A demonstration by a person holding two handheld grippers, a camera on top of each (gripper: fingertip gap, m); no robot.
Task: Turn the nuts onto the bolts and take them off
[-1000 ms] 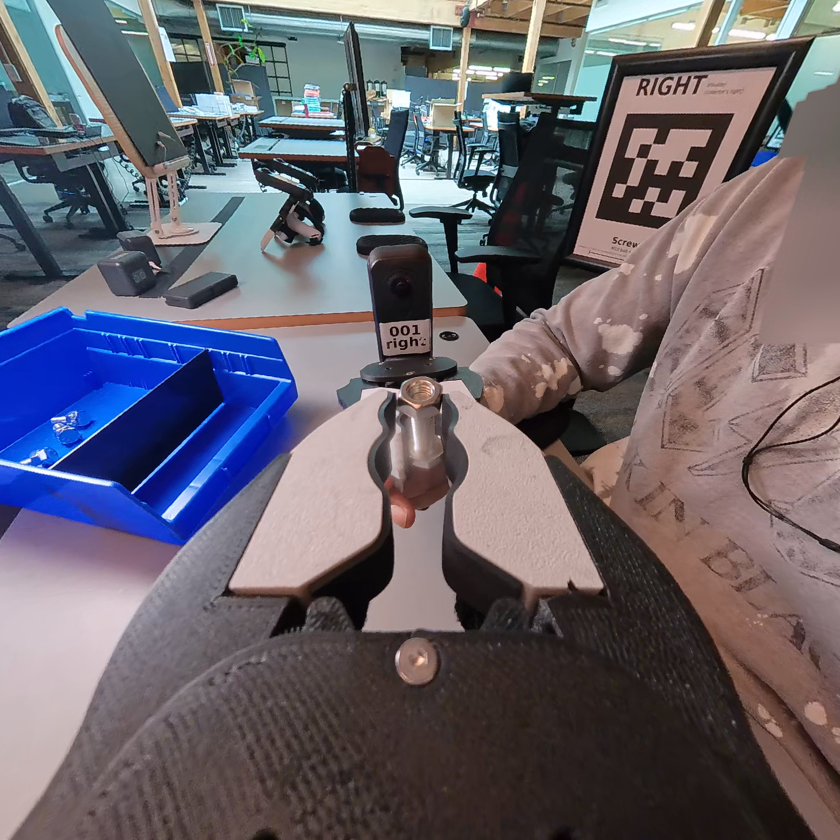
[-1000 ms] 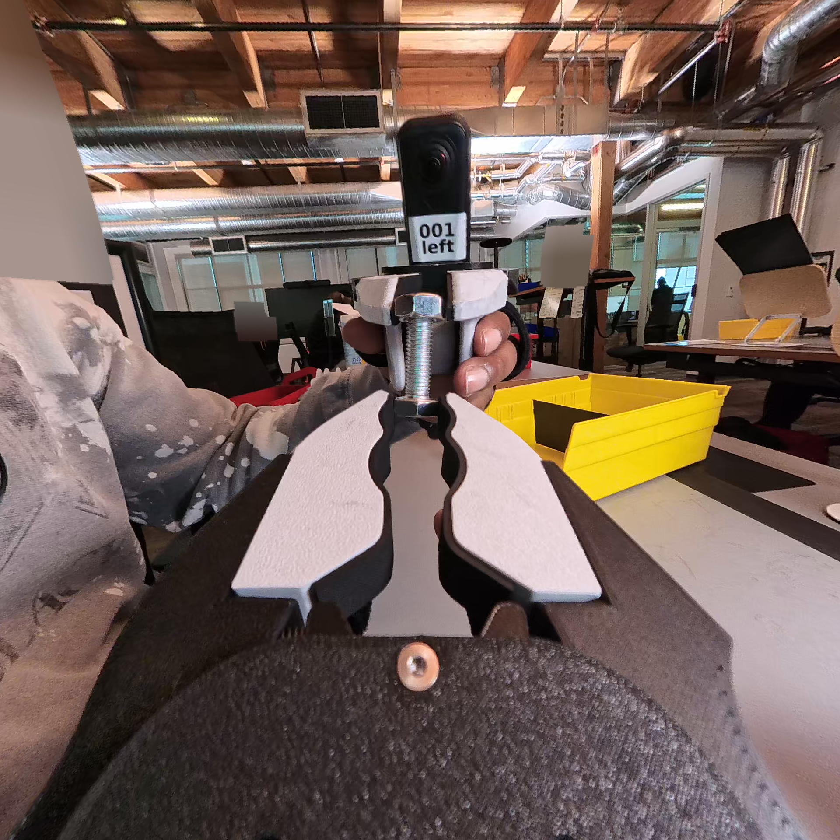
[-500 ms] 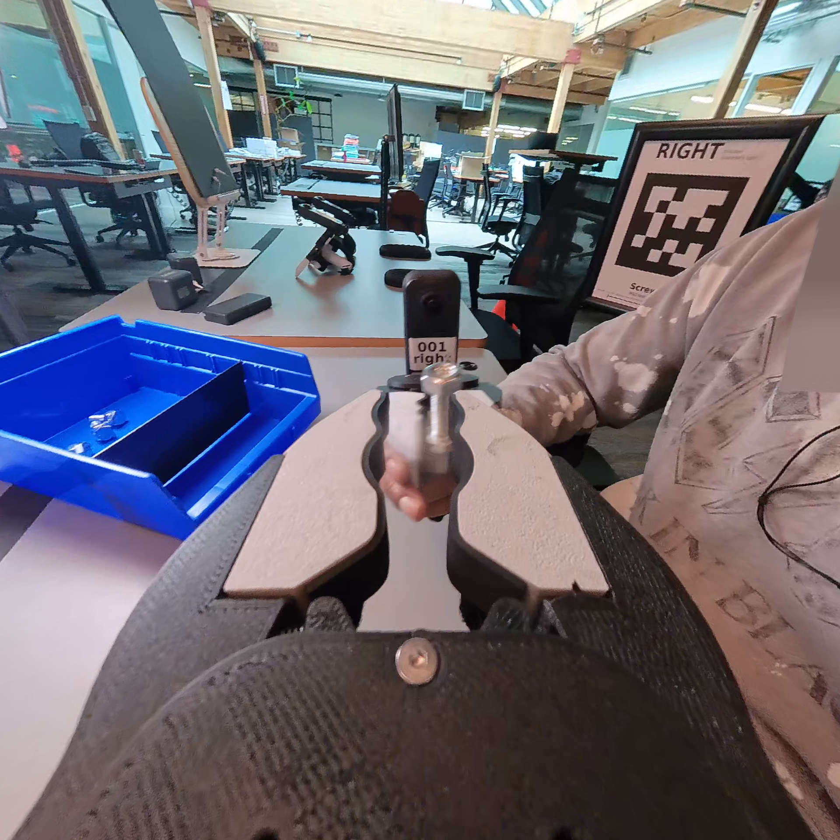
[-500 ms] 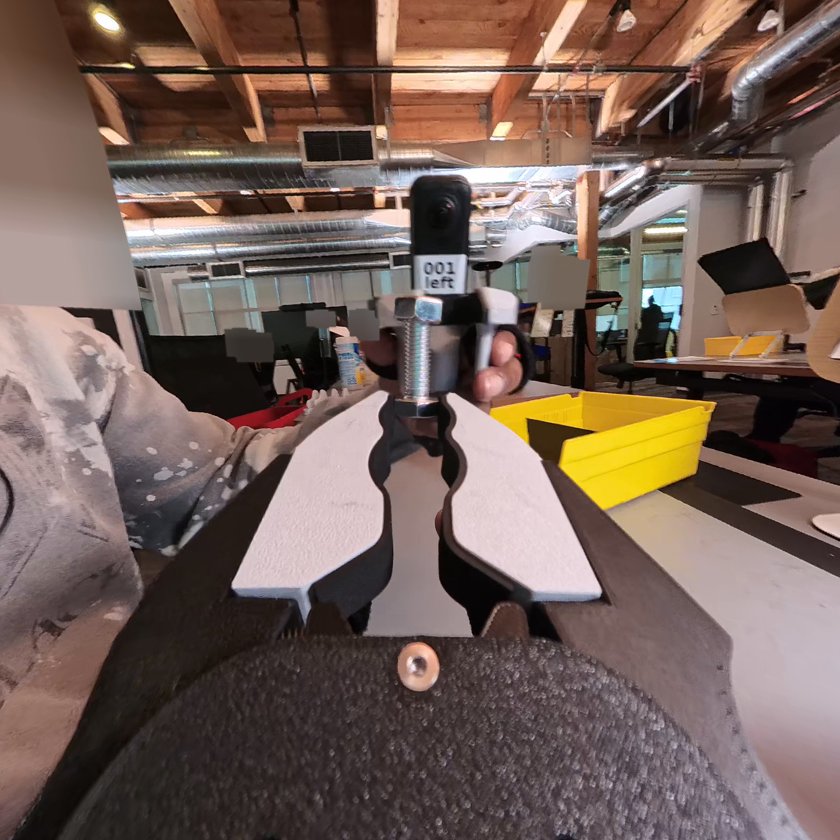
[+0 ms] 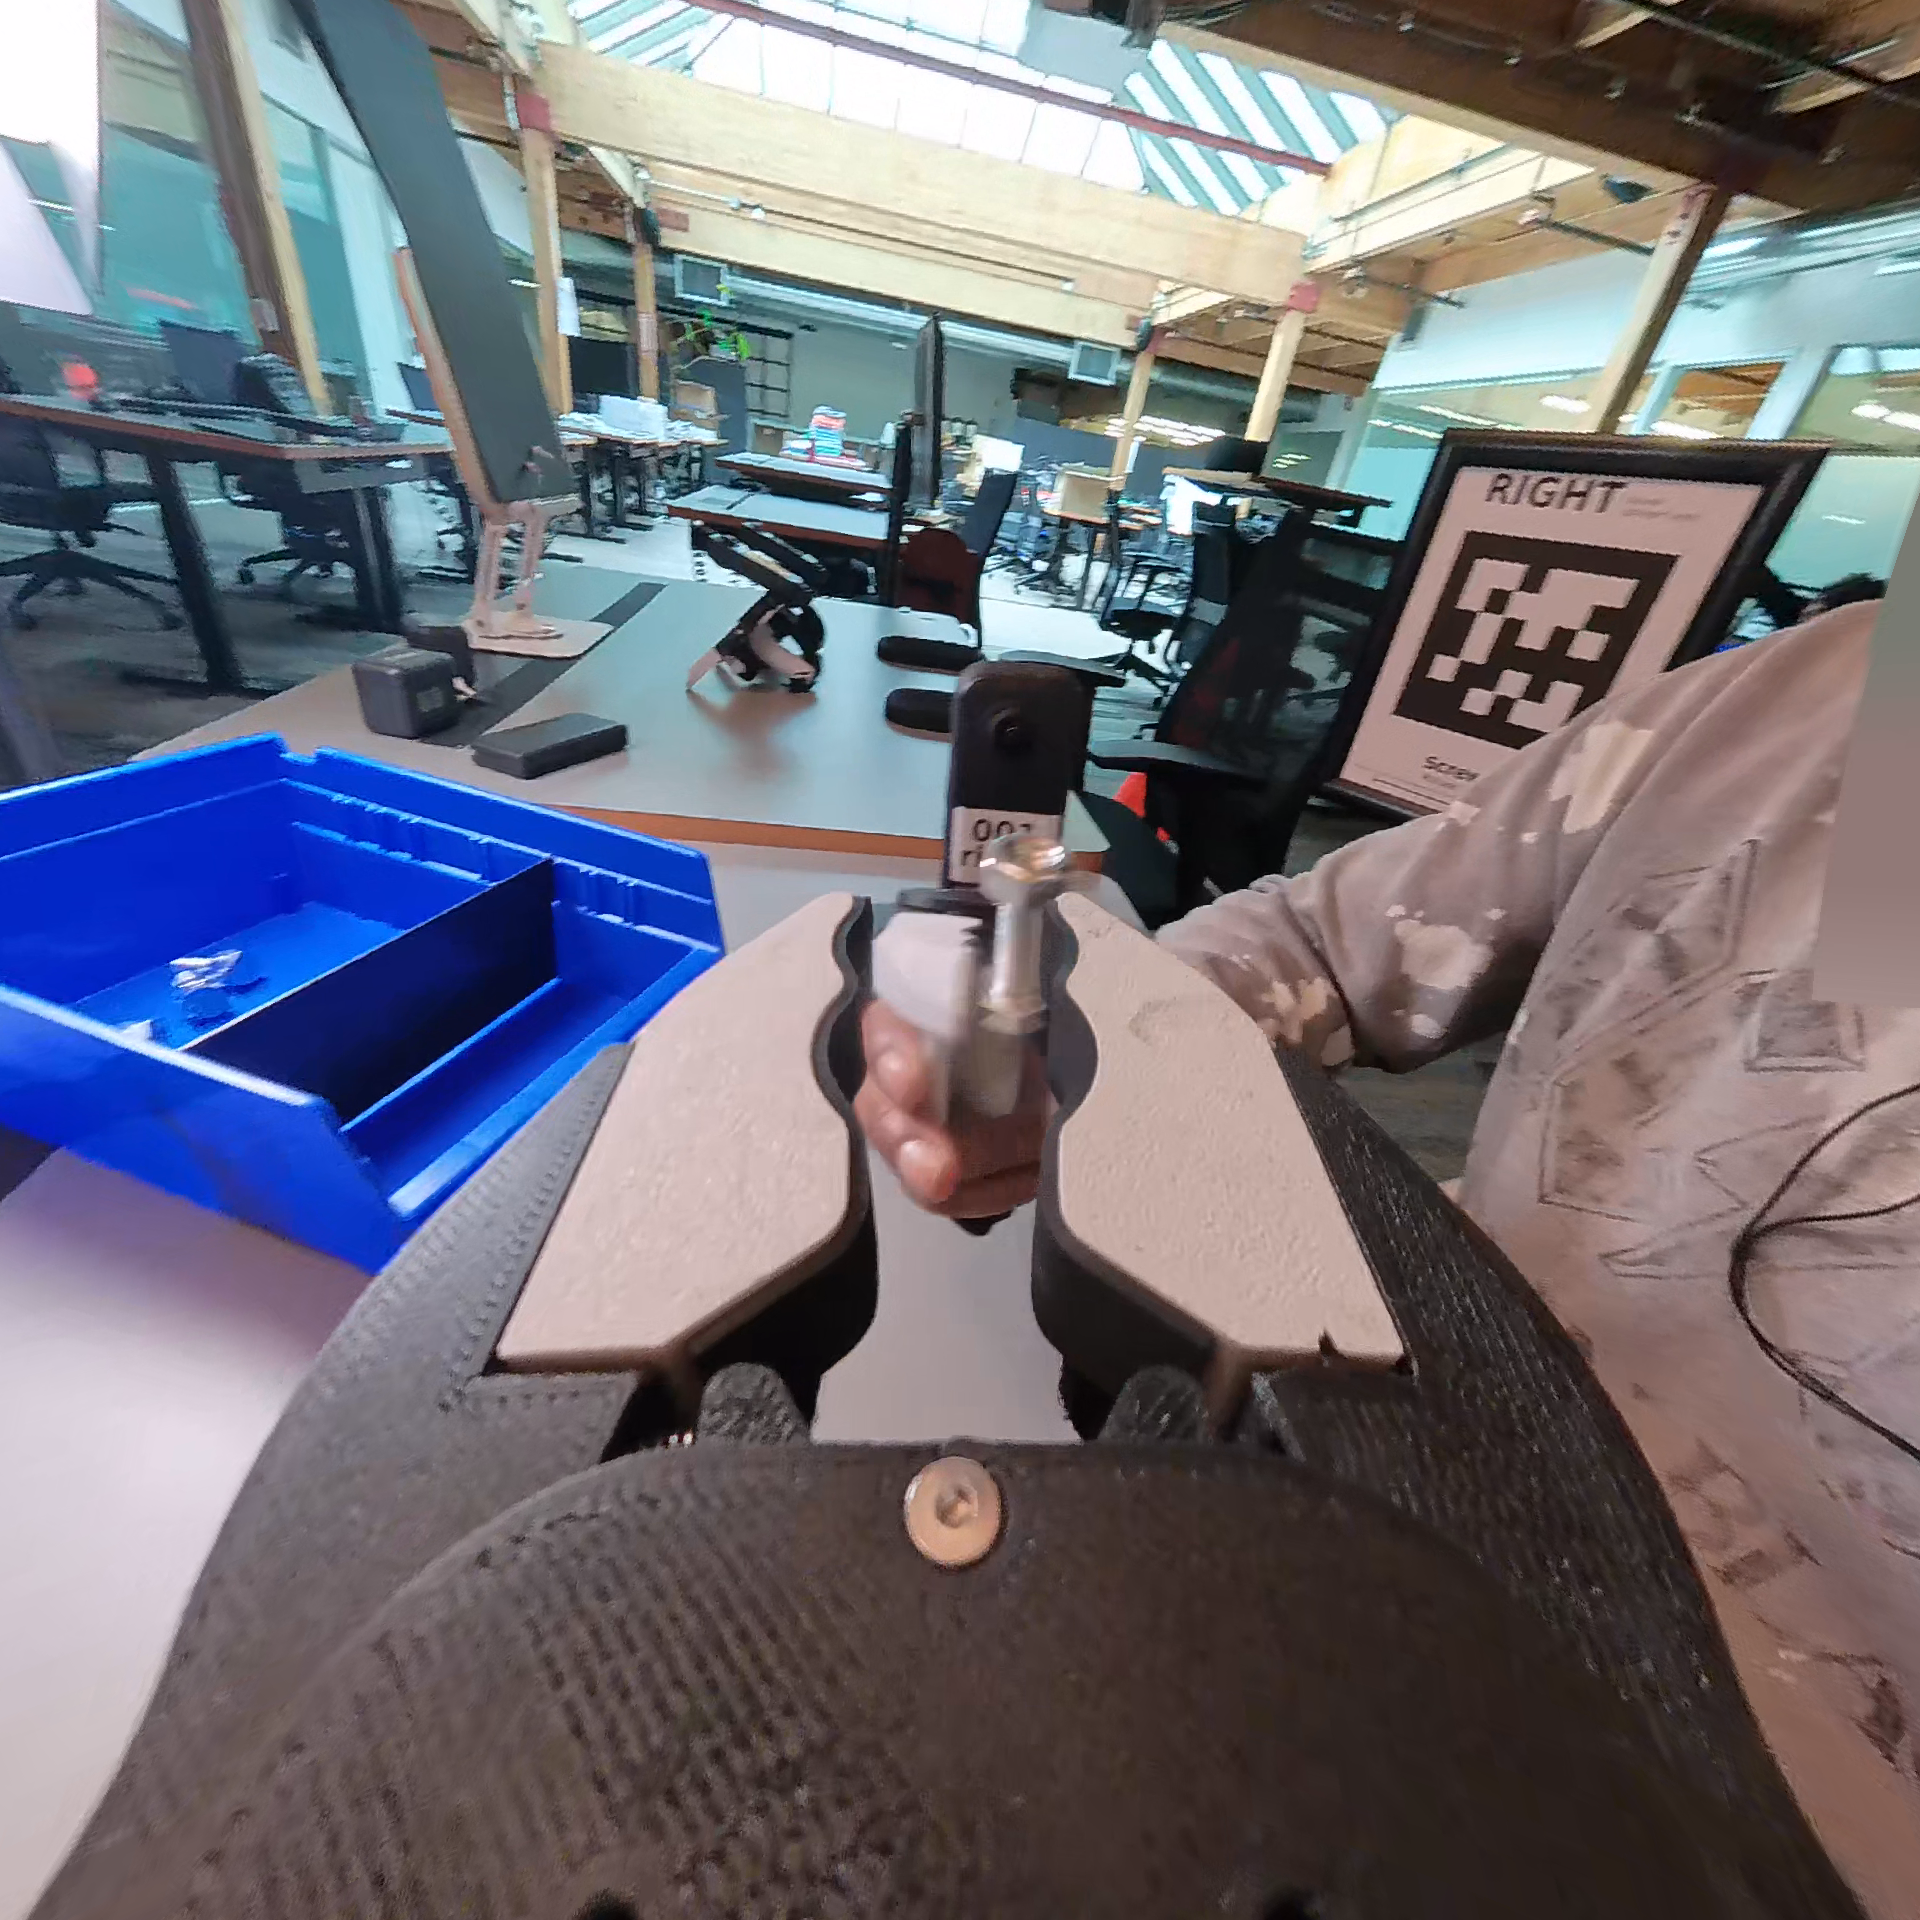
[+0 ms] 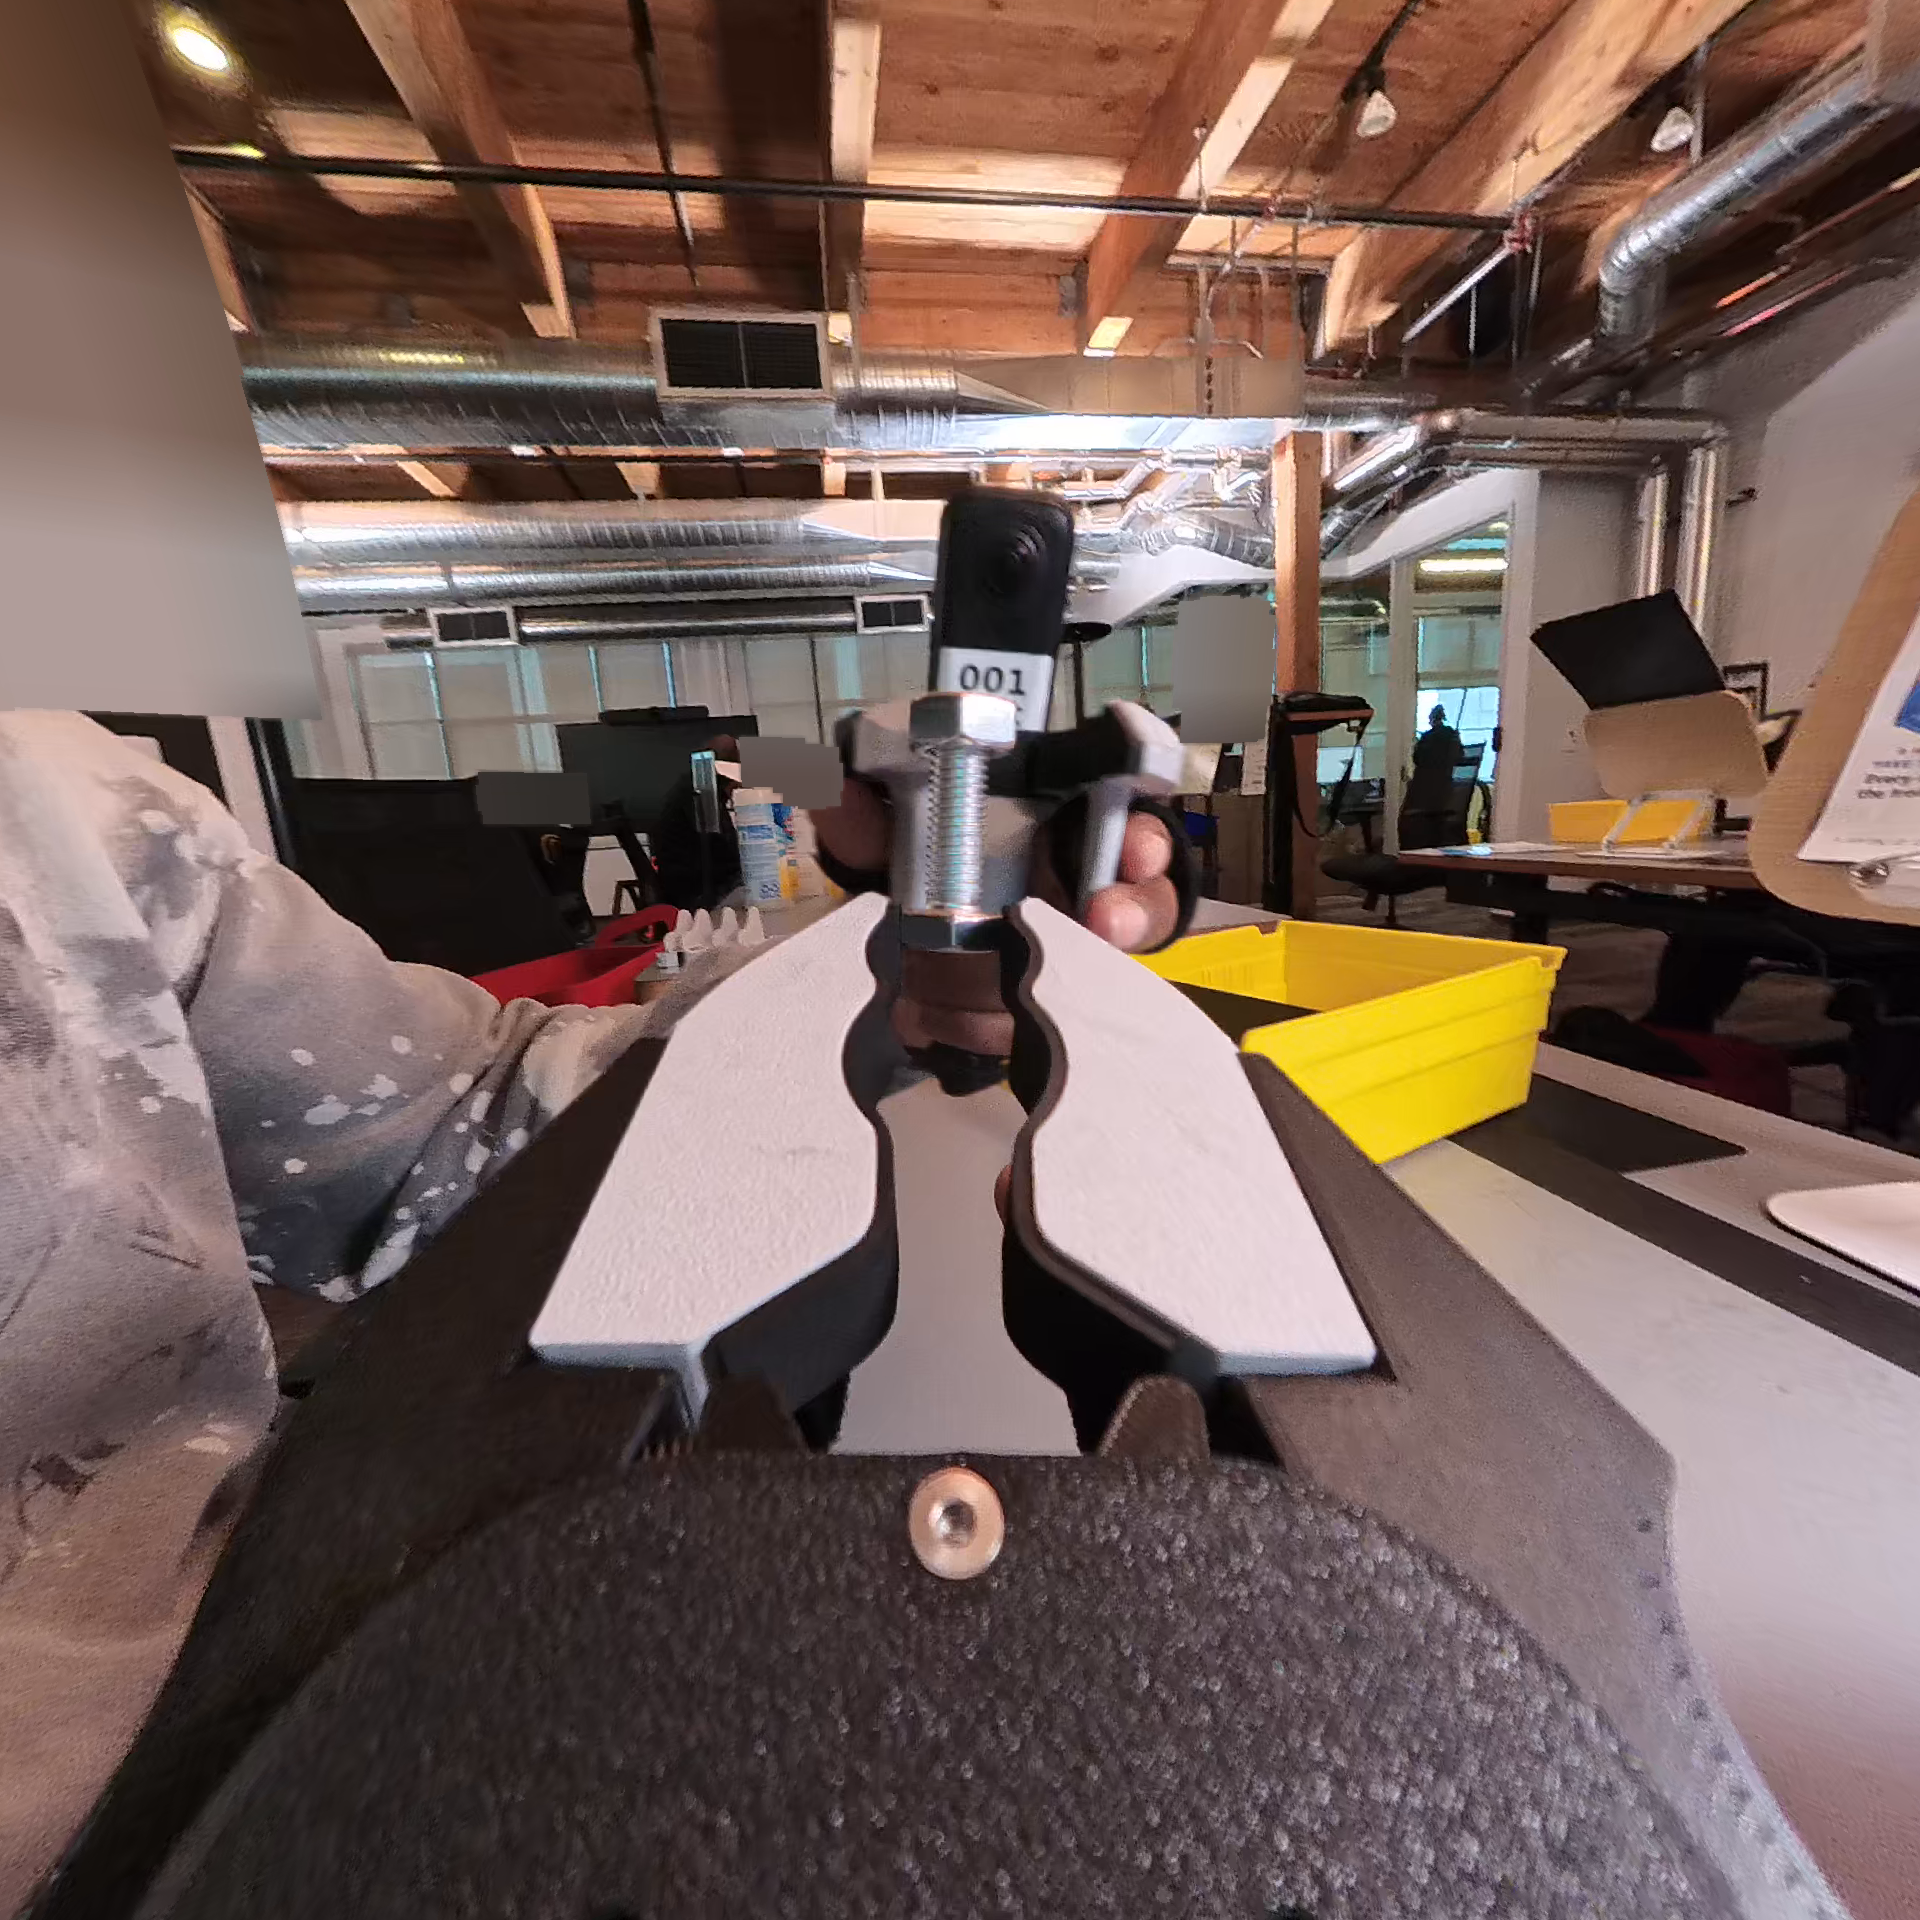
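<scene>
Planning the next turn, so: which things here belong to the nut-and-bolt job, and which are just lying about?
In the job: bolt, nut, right gripper, left gripper, blue bin holding small metal parts.
Lying about: yellow bin, framed sign, flat black box.

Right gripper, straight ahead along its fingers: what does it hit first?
Beyond the nut at the right gripper tips, probably the hand holding the left gripper; depth is unclear.
</scene>
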